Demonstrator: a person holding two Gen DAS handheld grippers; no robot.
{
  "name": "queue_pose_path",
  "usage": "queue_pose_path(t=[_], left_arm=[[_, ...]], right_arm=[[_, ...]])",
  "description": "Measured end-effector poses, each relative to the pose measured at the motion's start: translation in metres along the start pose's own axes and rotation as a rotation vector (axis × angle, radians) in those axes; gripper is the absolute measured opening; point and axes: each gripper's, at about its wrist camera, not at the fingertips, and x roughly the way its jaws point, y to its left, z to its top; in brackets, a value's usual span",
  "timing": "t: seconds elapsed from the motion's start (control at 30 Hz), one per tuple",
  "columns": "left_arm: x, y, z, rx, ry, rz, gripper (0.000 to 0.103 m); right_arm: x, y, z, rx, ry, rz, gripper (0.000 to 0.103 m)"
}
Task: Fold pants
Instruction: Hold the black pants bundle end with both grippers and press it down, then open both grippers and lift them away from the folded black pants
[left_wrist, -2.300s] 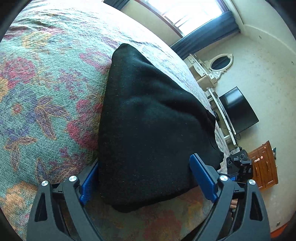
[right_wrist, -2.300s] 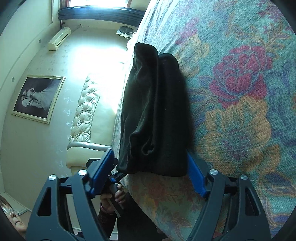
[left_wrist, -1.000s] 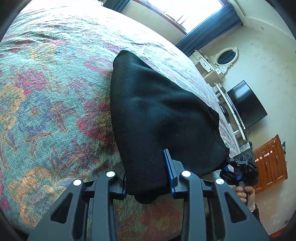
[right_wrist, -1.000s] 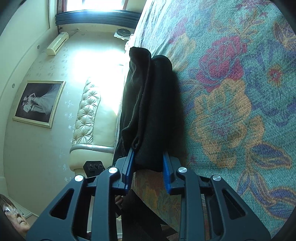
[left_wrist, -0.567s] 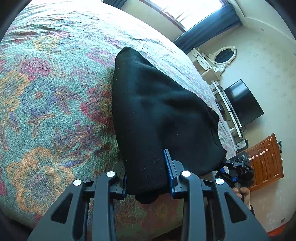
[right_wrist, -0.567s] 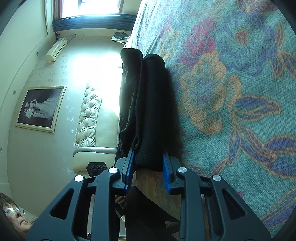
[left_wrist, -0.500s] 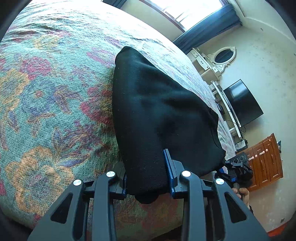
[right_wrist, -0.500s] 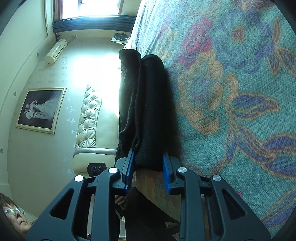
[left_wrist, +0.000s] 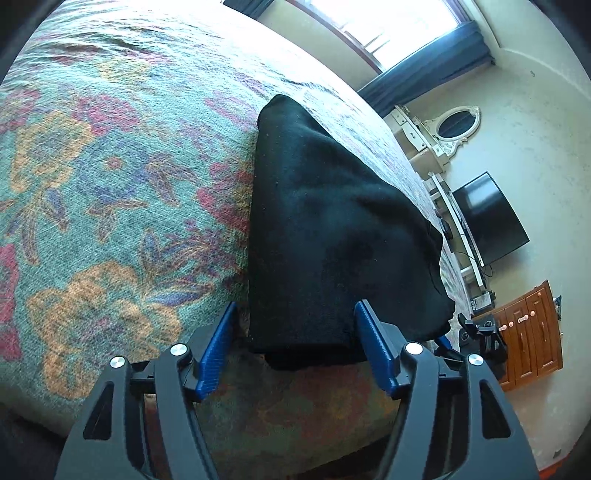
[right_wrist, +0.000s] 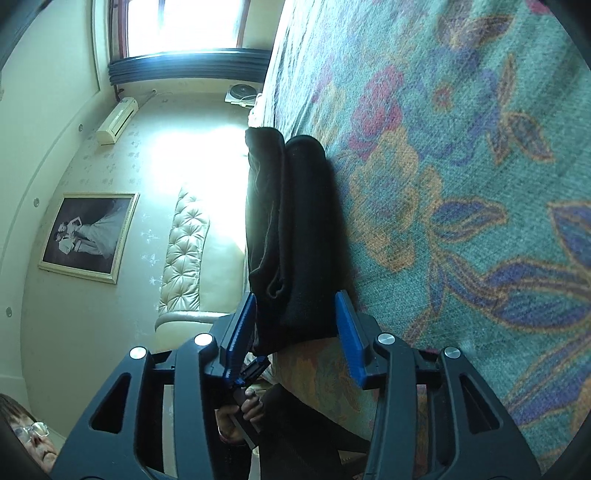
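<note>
Home bedroom: floral bedspread (left_wrist: 110, 184), tufted headboard (right_wrist: 184, 251), television (left_wrist: 487, 218).

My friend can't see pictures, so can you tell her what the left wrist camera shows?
Folded black pants lie on a flowery bedspread, with the left hand-held gripper open around their near end. Behind the bed are a bright window with dark curtains, a black TV and a wooden cabinet.

We see bare bedspread (left_wrist: 92, 192) left of pants (left_wrist: 332, 236), room to pass. L gripper (left_wrist: 295, 347) & R gripper (right_wrist: 295, 332) straddle pants' near edge, jaws apart.
</note>
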Motion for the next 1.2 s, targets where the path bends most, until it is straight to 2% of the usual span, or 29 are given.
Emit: queue_pose_path(t=[0.03,0.1,0.2,0.3,0.4,0.53,0.73,1.0,1.2], left_arm=[[-0.003,-0.001,-0.002,-0.006,-0.01,0.012,0.067],[-0.008,-0.004,-0.007,0.002,-0.028,0.056,0.071],[-0.012,-0.015,-0.019,0.042,-0.056,0.154,0.076],[-0.014,-0.026,-0.03,0.077,-0.075,0.254,0.08],[-0.006,-0.037,-0.041,0.136,-0.051,0.376,0.081],[-0.002,-0.047,-0.056,0.228,-0.073,0.474,0.081],[0.004,-0.057,-0.064,0.225,-0.076,0.503,0.081],[0.007,-0.077,-0.071,0.346,-0.102,0.538,0.081],[0.001,-0.076,-0.068,0.326,-0.116,0.533,0.081]], right_arm=[[-0.005,0.004,-0.003,-0.017,-0.025,-0.033,0.048],[-0.011,0.017,-0.015,-0.078,-0.073,-0.126,0.058],[-0.01,0.043,-0.039,-0.216,-0.131,-0.33,0.074],[0.004,0.062,-0.065,-0.347,-0.143,-0.494,0.08],[0.016,0.068,-0.083,-0.448,-0.124,-0.573,0.085],[0.033,0.081,-0.1,-0.532,-0.12,-0.669,0.087],[0.042,0.093,-0.12,-0.616,-0.142,-0.726,0.089],[0.053,0.101,-0.141,-0.684,-0.128,-0.741,0.089],[0.052,0.105,-0.145,-0.7,-0.139,-0.754,0.089]])
